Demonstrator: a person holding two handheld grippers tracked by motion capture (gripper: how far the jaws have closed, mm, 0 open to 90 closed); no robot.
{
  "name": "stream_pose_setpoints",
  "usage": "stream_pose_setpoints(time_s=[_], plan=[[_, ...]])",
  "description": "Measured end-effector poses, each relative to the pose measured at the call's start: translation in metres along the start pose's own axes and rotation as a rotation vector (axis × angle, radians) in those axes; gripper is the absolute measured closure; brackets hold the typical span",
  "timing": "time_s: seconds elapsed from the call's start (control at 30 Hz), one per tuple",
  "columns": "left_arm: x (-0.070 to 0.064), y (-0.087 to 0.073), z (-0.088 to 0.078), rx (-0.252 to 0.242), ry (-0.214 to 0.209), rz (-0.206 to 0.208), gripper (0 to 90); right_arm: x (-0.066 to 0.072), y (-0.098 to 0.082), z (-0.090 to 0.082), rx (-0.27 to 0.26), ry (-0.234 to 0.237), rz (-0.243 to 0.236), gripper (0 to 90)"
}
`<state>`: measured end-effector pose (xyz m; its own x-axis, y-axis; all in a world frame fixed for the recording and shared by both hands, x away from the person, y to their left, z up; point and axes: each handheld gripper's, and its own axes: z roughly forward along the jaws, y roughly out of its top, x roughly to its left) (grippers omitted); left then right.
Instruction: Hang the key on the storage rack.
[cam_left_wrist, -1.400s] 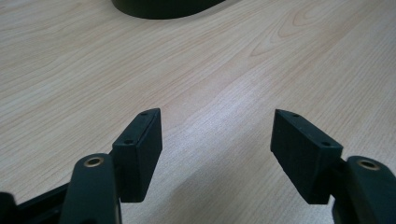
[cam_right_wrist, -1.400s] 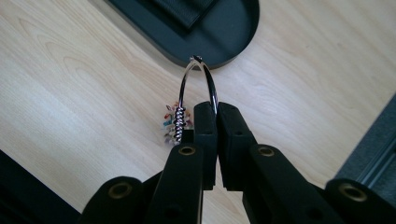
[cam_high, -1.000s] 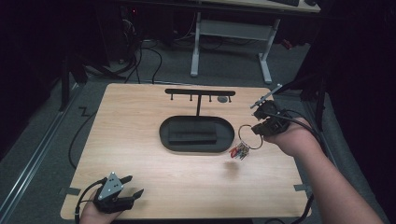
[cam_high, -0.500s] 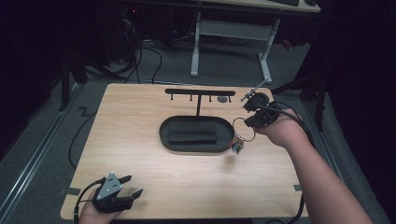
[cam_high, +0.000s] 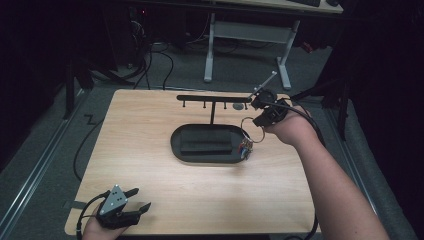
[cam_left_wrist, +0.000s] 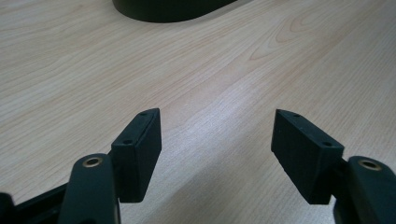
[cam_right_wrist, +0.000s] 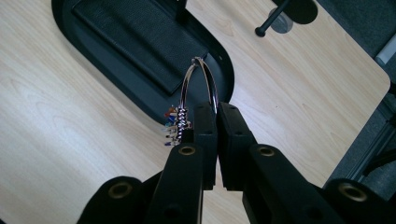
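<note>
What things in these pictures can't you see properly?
- Small coloured bits on the metal ring: too tiny in the high view, half hidden behind the right gripper in its own view.
- Black tray: cut off by the top edge in the left gripper view.
- Rack pegs: too small, high view.

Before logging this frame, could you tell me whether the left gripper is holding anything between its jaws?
No; in the left gripper view the left gripper has its jaws spread wide apart with only the bare wooden table between them.

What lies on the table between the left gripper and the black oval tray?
Nothing: from the left gripper to the black oval tray, the high view shows only bare wooden table.
</note>
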<state>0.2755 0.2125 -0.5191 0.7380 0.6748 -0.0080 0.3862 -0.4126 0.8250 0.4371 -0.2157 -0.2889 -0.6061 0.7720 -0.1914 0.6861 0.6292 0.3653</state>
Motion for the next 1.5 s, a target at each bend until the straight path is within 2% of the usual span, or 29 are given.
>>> stream_pose_setpoints(time_s=[0.13, 0.37, 0.57, 0.6, 0.73, 1.1, 1.23, 1.33, 1.37, 1.5], plan=[[-0.002, 0.000, 0.000, 0.003, 0.002, 0.012, 33.9, -0.006, 0.007, 0.004, 0.000, -0.010, 0.015, 87.7], [-0.002, 0.000, 0.000, 0.003, -0.005, 0.007, 34.0, -0.013, 0.018, 0.012, -0.001, -0.015, 0.044, 87.7], [-0.002, 0.000, 0.000, 0.004, -0.005, 0.011, 33.9, -0.018, 0.028, 0.018, -0.007, -0.024, 0.041, 87.7], [-0.001, 0.000, 0.000, 0.005, -0.006, 0.011, 34.0, -0.017, 0.030, 0.018, -0.001, -0.027, 0.060, 87.7], [-0.001, 0.000, 0.001, 0.009, -0.008, 0.013, 34.0, -0.022, 0.034, 0.023, -0.004, -0.032, 0.048, 87.7], [0.000, -0.001, 0.001, 0.007, -0.004, 0.011, 34.0, -0.039, 0.038, 0.038, 0.004, -0.021, 0.093, 87.6], [0.000, -0.001, 0.001, 0.008, -0.004, 0.012, 34.1, -0.043, 0.040, 0.042, 0.005, -0.020, 0.089, 87.5], [-0.001, -0.001, 0.001, 0.009, -0.003, 0.012, 34.2, -0.044, 0.041, 0.046, 0.014, -0.016, 0.103, 87.5], [-0.001, -0.001, 0.001, 0.008, -0.002, 0.013, 34.2, -0.046, 0.041, 0.047, 0.014, -0.016, 0.089, 87.4], [0.000, -0.001, 0.000, 0.009, -0.001, 0.011, 34.2, -0.046, 0.042, 0.053, 0.026, -0.011, 0.093, 87.3]])
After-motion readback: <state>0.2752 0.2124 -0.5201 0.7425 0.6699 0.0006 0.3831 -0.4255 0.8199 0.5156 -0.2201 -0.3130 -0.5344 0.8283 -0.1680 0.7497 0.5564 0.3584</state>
